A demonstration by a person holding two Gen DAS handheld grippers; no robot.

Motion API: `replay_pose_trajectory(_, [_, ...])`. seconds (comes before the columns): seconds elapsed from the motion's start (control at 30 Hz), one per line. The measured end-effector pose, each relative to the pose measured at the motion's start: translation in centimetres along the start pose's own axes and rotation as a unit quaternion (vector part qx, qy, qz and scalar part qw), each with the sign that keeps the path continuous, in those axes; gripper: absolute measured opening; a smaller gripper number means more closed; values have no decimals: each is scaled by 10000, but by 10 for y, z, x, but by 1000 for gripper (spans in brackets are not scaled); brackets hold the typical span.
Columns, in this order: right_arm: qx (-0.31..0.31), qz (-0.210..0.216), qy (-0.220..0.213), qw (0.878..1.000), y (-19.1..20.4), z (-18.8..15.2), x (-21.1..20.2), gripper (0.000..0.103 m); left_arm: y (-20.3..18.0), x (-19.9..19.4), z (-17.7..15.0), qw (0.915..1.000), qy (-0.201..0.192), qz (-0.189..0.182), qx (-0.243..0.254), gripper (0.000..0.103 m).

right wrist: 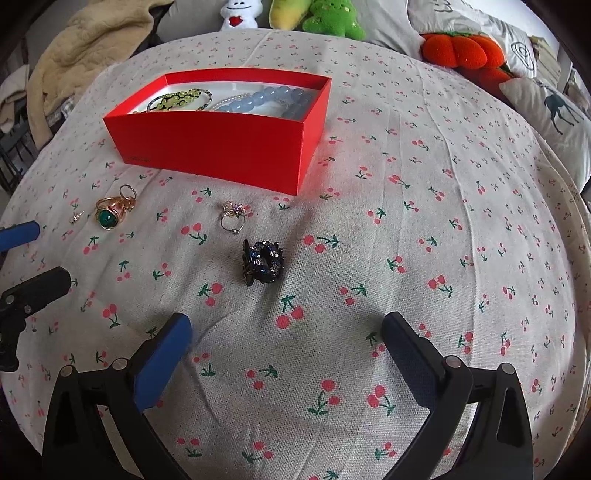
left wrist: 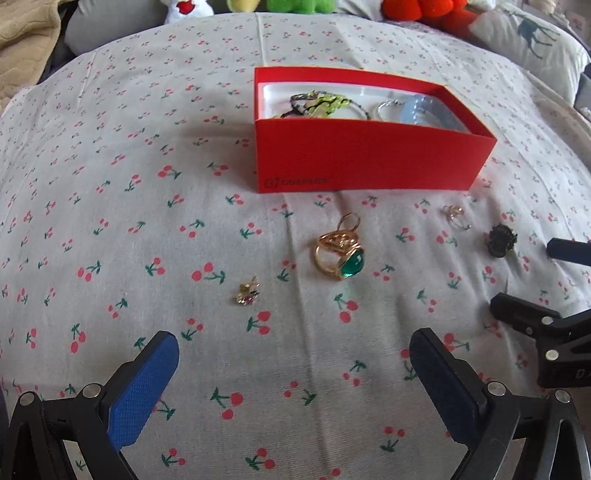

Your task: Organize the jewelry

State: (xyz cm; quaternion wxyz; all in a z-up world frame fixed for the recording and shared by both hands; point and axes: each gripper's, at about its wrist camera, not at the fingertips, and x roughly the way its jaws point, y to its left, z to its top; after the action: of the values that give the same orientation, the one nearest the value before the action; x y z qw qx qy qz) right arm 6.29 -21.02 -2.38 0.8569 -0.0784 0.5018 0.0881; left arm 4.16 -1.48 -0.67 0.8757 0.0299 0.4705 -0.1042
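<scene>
Both grippers hover over the cherry-print cloth (right wrist: 406, 229), jaws wide apart and empty. The right gripper (right wrist: 286, 339) has the dark jeweled clip (right wrist: 263, 261) just ahead of its fingertips; the left gripper (left wrist: 293, 354) faces the green-stone gold ring (left wrist: 340, 254), near the red box (left wrist: 369, 158).

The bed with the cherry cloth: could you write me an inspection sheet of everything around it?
Surface: white cherry-print cloth, lightly creased.
Job's things: open red cardboard box holding blue bead bracelet and green bead bracelet; outside it lie gold ring with green stone, small gold earring, silver ring, dark jewelled hair claw.
Clutter: nothing seen.
Grippers: left gripper open, empty; right gripper open, empty.
Cables: nothing seen.
Surroundings: plush toys, deer-print pillow, beige blanket.
</scene>
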Motion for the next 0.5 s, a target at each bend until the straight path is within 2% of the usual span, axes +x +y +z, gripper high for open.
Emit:
replay_pose_trajectory(0.13, [20, 39, 18, 10000, 0, -2, -2, 103, -5, 4, 10, 9992, 42, -386, -129, 82])
replay_pose_trajectory(0.27, [37, 101, 11, 9999, 0, -3, -3, 103, -13, 13, 18, 9982, 127, -546, -192, 72])
replay_pose_trajectory(0.33, [30, 139, 1, 9999, 1, -4, -4, 103, -17, 19, 21, 9983, 163, -526, -196, 66])
replay_pose_trajectory(0.5, [-3, 166, -11, 9999, 4, -4, -5, 102, -18, 31, 25, 9990, 221, -186, -329, 58])
